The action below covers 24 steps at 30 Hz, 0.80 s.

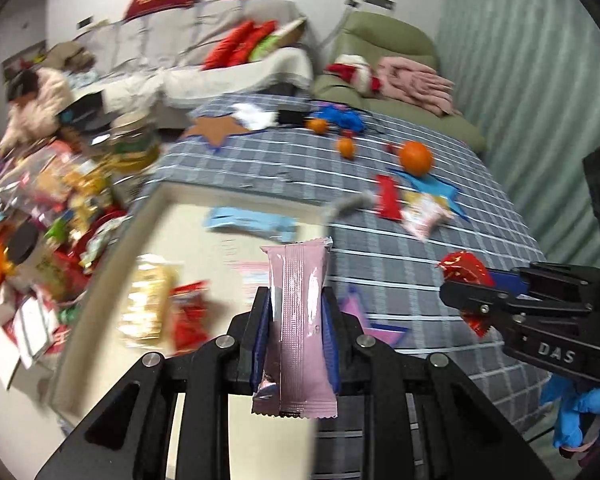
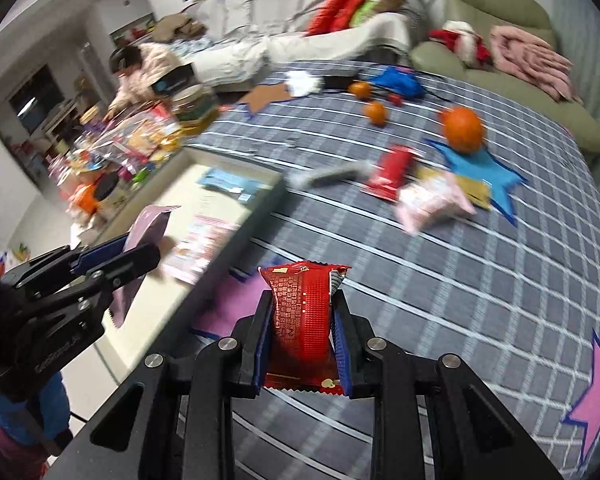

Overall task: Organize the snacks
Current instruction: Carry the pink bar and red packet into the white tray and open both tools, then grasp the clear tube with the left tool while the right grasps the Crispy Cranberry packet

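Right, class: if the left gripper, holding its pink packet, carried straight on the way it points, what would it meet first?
Probably the cream tray: the left gripper angles down over it, near the blue packet. Depth is unclear, so this is a judgement.

Each camera sits just behind its own gripper and looks forward and steeply down along the two fingers, close above the checked cloth (image 1: pixel 440 240). The left wrist view hangs over the cream tray (image 1: pixel 172 216), with the right gripper (image 1: pixel 466 298) at its right edge. The right wrist view faces the cloth beside that tray (image 2: pixel 260 200), the left gripper (image 2: pixel 140 254) at its left; both share the tray, the big orange (image 1: pixel 416 158) (image 2: pixel 462 128) and the sofas (image 1: pixel 220 40) (image 2: pixel 300 20) beyond.
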{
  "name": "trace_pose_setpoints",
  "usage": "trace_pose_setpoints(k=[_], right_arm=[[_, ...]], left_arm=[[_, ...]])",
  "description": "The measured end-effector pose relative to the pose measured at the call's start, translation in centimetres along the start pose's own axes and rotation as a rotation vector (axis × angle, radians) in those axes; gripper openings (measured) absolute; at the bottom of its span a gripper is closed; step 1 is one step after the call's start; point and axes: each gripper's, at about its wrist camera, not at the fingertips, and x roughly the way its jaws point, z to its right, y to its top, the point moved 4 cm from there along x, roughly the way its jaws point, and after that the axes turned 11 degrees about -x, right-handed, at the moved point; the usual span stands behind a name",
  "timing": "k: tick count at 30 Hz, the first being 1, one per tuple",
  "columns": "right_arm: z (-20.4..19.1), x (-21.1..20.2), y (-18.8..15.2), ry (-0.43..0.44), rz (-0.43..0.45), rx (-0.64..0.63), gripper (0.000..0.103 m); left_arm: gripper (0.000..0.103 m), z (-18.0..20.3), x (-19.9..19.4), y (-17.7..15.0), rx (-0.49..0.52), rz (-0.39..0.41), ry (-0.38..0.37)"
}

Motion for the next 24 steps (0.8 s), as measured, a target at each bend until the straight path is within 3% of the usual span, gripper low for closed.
trace_pose_setpoints(k=[7,14,15,17,18,19,20,21,24], right_arm=[[-5.4,4.4,3.8,0.061,-0.036,-0.099,0.029],[-8.2,7.5,6.0,0.096,-0.077,-0.118,0.029],[-8.4,7.6,6.2,0.100,-0.083,-0.118,0.029],[-8.6,8.1,6.4,0.116,-0.097,-0.115,0.029],[-8.7,8.3,6.4,0.121,-0.106,-0.114,0.035],[-8.6,8.4,6.3,0.118,-0.111,-0.115,0.047],[-8.7,8.3,6.3,0.109,-0.109,-0.114,0.083],[-8.4,8.1,6.1,0.087,-0.097,-0.114,0.103],[-7.2,7.8,5.2,0.045,-0.100,-0.118,0.103]], left_arm=[[0.026,-6.0,0.9,-0.1,-0.084,-0.011,0.072],[0.027,-8.1,2.2,-1.3,-0.111,-0.049,0.094],[0.032,-8.2,2.3,-1.4,-0.112,-0.049,0.099],[0.053,-8.5,2.4,-1.6,-0.114,-0.051,0.108],[0.073,-8.5,2.3,-1.6,-0.118,-0.047,0.112],[0.082,-8.6,2.2,-1.6,-0.126,-0.036,0.116],[0.082,-8.7,2.0,-1.5,-0.132,-0.025,0.115],[0.082,-8.7,1.9,-1.5,-0.133,-0.024,0.110],[0.082,-8.7,2.0,-1.3,-0.137,-0.041,0.108]])
